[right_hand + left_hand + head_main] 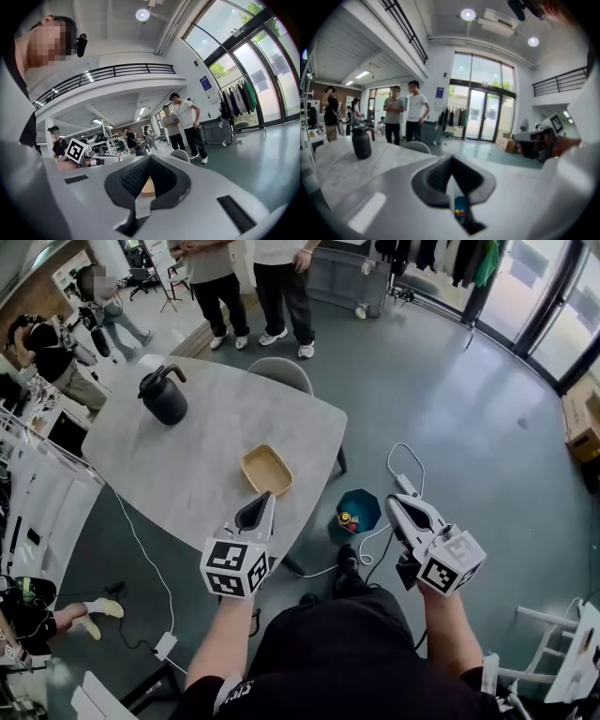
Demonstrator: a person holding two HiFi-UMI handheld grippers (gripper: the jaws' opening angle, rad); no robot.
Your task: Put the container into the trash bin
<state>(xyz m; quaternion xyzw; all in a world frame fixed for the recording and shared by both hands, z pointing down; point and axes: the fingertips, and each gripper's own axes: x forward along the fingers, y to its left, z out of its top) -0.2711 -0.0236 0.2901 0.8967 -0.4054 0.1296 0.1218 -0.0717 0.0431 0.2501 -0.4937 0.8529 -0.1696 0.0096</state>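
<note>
A shallow tan container (267, 470) lies empty near the grey table's (187, 456) front edge. The teal trash bin (359, 512) stands on the floor just right of that edge, with some coloured litter in it. My left gripper (265, 500) is shut and empty, its tips over the table edge just short of the container. My right gripper (394, 502) hovers shut and empty above the floor, beside the bin. In the left gripper view the shut gripper (451, 159) shows the bin (461, 211) below its tips. The right gripper (150, 159) points toward the container (148, 186).
A black kettle (164, 395) stands at the table's far left. A grey chair (281, 373) is tucked in behind the table, and two people (253, 287) stand beyond it. A white cable (403, 474) loops on the floor near the bin. A white chair (562, 657) is at lower right.
</note>
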